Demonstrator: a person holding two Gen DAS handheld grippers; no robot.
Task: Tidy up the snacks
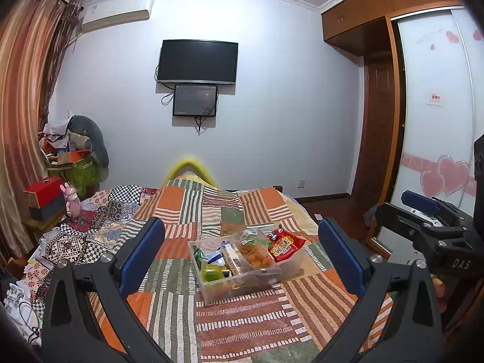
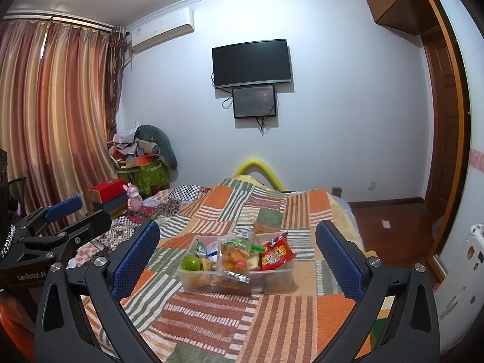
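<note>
The clear plastic bin [image 2: 239, 275] is sitting on the patchwork quilt [image 2: 281, 311] of the bed, around the middle of its width and nearer the right edge than the left, and it is holding the snacks in a loose heap. A red snack packet [image 2: 276, 252] is leaning against the bin's right end, sticking up over the rim; a clear bag of orange pieces [image 2: 234, 257] is standing in the middle, also overtopping the rim; a green round container [image 2: 191, 262] is lying at the left end, with smaller wrappers behind it that are too jumbled to name.

The packets are looking light, crinkly and slippery, with air inside, so I judge a pinch on the sealed top seam safer than squeezing the belly, which could crush the contents. The green container is appearing rigid and rounded, likely to roll out of a loose grip, so taking it across its widest part seems best. The bin itself is looking stiff yet thin-walled; its rim would be the place to hold.

The right gripper [image 2: 237, 252] and the left gripper [image 1: 242, 254] are both hovering short of the bin, fingers spread wide and grasping nothing
</note>
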